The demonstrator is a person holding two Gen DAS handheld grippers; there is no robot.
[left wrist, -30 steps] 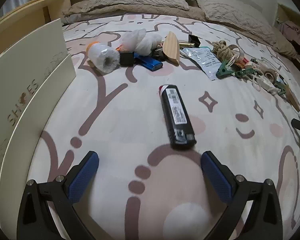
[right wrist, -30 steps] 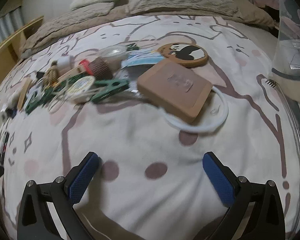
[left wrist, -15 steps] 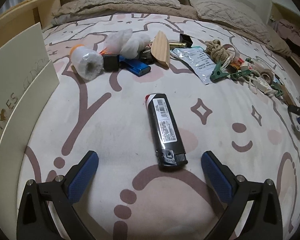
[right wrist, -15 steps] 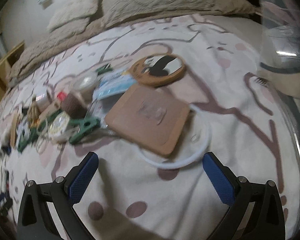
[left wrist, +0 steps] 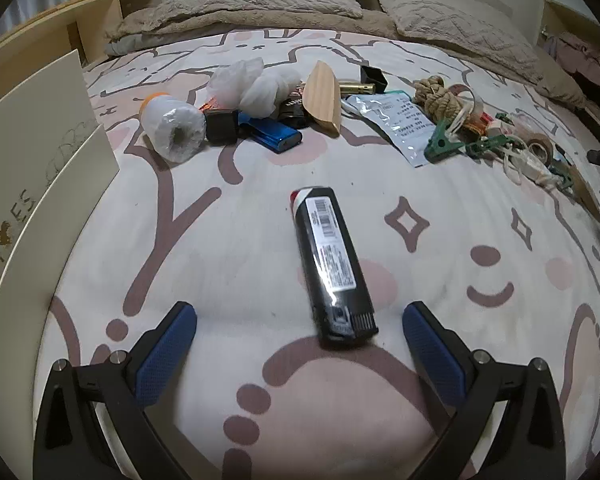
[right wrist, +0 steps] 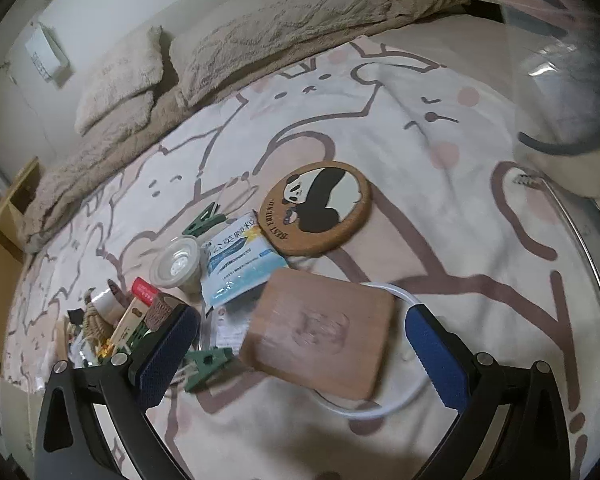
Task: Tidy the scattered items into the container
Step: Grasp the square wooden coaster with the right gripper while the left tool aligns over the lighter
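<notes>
In the left wrist view a black lighter (left wrist: 332, 264) with a white label lies on the patterned bedspread, its near end between the open jaws of my left gripper (left wrist: 300, 344), which is empty. A cream box marked SHOES (left wrist: 32, 184) stands at the left. In the right wrist view my right gripper (right wrist: 300, 348) is open and empty, with a square wooden coaster (right wrist: 320, 344) between its jaws, lying on a white ring (right wrist: 404, 400). A clear plastic container (right wrist: 572, 80) is at the right edge.
Left wrist view: a pile with a white roll (left wrist: 176, 128), blue lighter (left wrist: 276, 136), wooden piece (left wrist: 324, 100), sachet (left wrist: 400, 124), rope (left wrist: 436, 92) and green clips (left wrist: 444, 142). Right wrist view: panda coaster (right wrist: 320, 208), blue sachet (right wrist: 236, 264), plastic cup (right wrist: 176, 264), green clip (right wrist: 206, 364). Pillows lie at the head of the bed.
My left gripper has come closer to the black lighter. My right gripper has moved forward and tilted, so the wooden coaster now sits between its jaws.
</notes>
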